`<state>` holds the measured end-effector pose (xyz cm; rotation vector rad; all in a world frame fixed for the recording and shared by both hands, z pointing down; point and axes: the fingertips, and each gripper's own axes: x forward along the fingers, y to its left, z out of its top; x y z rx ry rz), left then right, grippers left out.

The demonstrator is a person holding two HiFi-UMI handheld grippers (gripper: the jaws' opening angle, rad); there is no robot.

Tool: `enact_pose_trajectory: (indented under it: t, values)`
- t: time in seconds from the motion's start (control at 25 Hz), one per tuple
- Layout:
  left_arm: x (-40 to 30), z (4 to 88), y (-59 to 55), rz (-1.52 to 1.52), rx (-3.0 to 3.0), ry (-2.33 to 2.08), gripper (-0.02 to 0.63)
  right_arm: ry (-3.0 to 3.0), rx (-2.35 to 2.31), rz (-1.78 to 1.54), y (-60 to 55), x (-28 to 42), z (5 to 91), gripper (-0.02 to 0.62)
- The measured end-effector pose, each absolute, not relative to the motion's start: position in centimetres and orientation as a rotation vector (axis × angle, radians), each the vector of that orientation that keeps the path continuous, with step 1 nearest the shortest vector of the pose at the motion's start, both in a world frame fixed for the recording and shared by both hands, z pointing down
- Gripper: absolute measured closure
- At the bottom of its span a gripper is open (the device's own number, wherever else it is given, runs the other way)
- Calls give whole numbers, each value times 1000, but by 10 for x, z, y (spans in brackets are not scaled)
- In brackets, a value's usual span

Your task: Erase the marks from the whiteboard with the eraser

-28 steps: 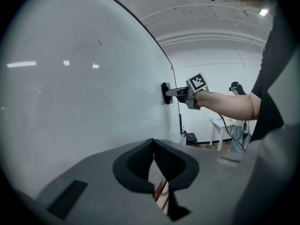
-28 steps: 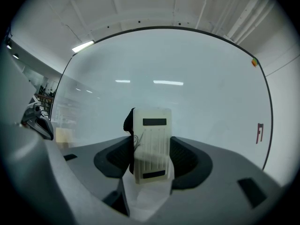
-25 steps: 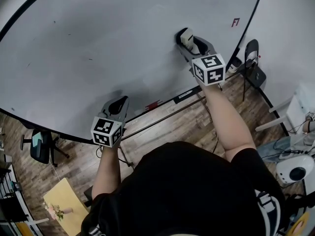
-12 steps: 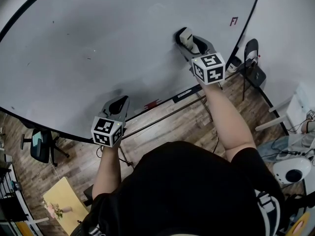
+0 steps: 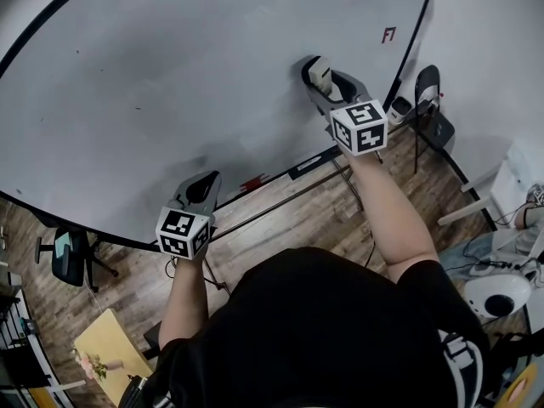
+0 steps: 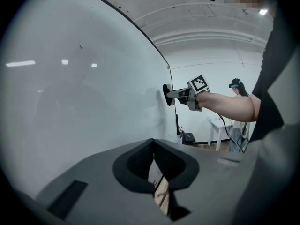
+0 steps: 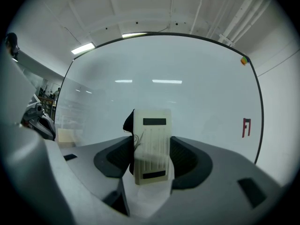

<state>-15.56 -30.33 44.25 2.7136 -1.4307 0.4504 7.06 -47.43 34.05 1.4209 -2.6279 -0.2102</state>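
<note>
The whiteboard (image 5: 212, 75) fills the upper head view. My right gripper (image 5: 323, 76) is shut on a cream eraser (image 5: 319, 70) and holds it against the board. In the right gripper view the eraser (image 7: 151, 144) stands upright between the jaws of the right gripper (image 7: 151, 159). A red mark (image 5: 388, 34) sits near the board's right edge, to the right of the eraser. Tiny faint specks (image 5: 138, 107) dot the left part. My left gripper (image 5: 202, 182) hangs near the board's lower edge, shut on nothing, with its jaws touching at the tips (image 6: 153, 143).
A ledge with a red marker (image 5: 255, 180) runs along the board's lower frame. A black chair (image 5: 429, 100) stands right of the board and an office chair (image 5: 64, 253) to the lower left. A yellow table (image 5: 110, 347) and a white device (image 5: 501, 296) stand on the wooden floor.
The eraser in my right gripper has slid a little along the board toward the red mark. The head view has shifted slightly. My left gripper has barely moved.
</note>
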Motion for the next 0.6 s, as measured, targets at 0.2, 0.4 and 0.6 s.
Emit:
enact_pose_trajectory:
  t: [0.2,0.4,0.6]
  values:
    - [-144,444,-303,463,2714,-1427,594,-2619,1422,-193,-469,90,347,359]
    - [-133,444,-298,463,2708,-1420,594,-2616,1398,-170,-456,98,361,359]
    - [-124,444,-293,466,2705,-1423,594,-2623,1363,-152,-445,101,375,359]
